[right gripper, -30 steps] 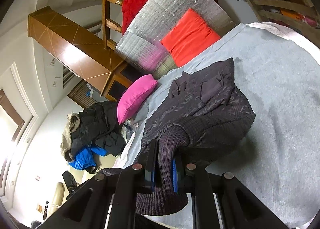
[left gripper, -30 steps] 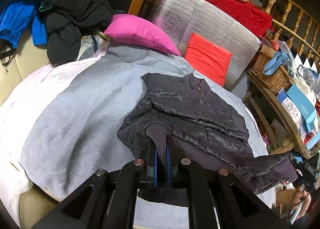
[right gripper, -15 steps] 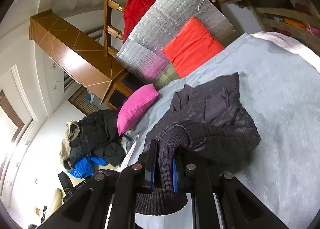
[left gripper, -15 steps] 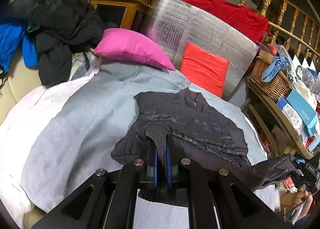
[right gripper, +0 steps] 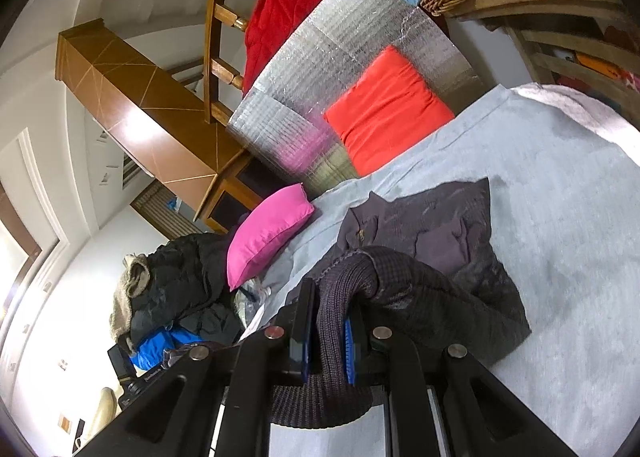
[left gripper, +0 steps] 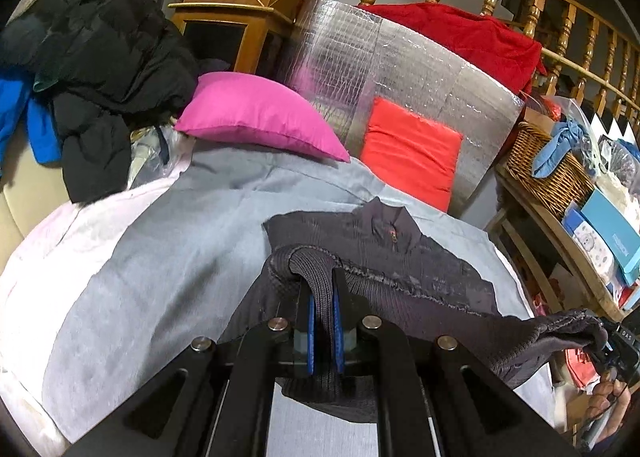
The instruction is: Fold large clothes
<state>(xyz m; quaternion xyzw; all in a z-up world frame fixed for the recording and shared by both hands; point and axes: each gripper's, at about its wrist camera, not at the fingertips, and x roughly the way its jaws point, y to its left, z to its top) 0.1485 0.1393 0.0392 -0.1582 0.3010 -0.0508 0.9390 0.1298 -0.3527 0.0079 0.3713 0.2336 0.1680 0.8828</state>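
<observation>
A dark grey jacket (left gripper: 404, 261) with a ribbed knit hem lies on the grey bed cover (left gripper: 160, 265), its zipped collar toward the cushions. My left gripper (left gripper: 323, 293) is shut on one end of the ribbed hem, lifted above the jacket's body. The hem stretches right to my right gripper (left gripper: 608, 349), held by a hand at the frame's lower right. In the right wrist view the right gripper (right gripper: 328, 297) is shut on the other hem corner, with the jacket (right gripper: 436, 257) doubled over beneath it.
A pink pillow (left gripper: 256, 117) and a red cushion (left gripper: 408, 153) lean on a silver foil panel (left gripper: 360, 69) at the bed's far end. Dark and blue coats (left gripper: 92, 69) pile at the left. A wooden shelf with a wicker basket (left gripper: 548, 169) stands to the right.
Both grippers have carried the ribbed hem up and toward the collar. The jacket's lower half now lies folded over its upper half, and less of the jacket shows flat.
</observation>
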